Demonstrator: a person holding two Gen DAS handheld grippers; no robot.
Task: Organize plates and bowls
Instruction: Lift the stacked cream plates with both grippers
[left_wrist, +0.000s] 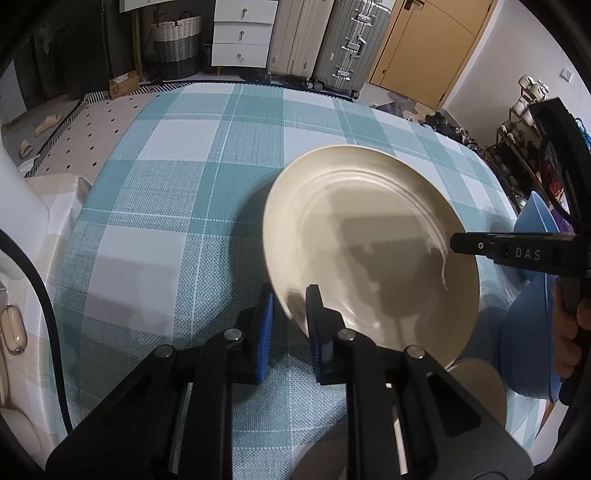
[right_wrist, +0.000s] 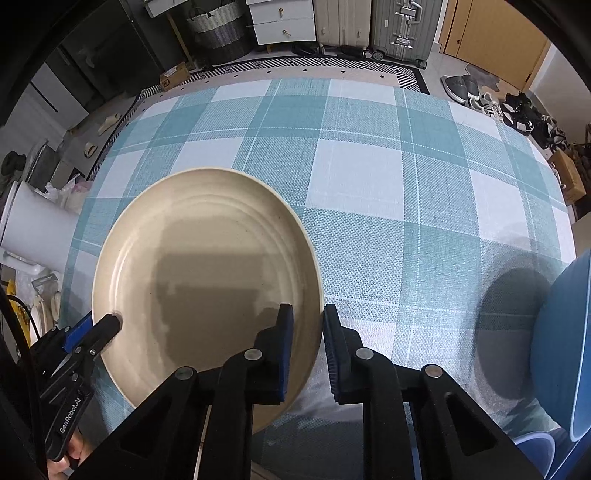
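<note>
A large cream plate (left_wrist: 369, 254) is held up off the checked tablecloth between both grippers; it also shows in the right wrist view (right_wrist: 207, 280). My left gripper (left_wrist: 290, 317) straddles the plate's left rim, jaws close on each side of it. My right gripper (right_wrist: 308, 343) straddles the plate's right rim the same way, and its fingers (left_wrist: 480, 245) show over the far rim in the left wrist view. The left gripper also shows at the plate's left rim (right_wrist: 92, 332). Blue bowls (left_wrist: 532, 306) stand at the right, also in the right wrist view (right_wrist: 561, 350).
The table has a teal and white checked cloth (right_wrist: 369, 177). A second cream dish (left_wrist: 476, 387) lies under the plate's near edge. A white cylinder (right_wrist: 37, 229) stands off the table's left side. Suitcases, drawers and a basket stand beyond the far edge.
</note>
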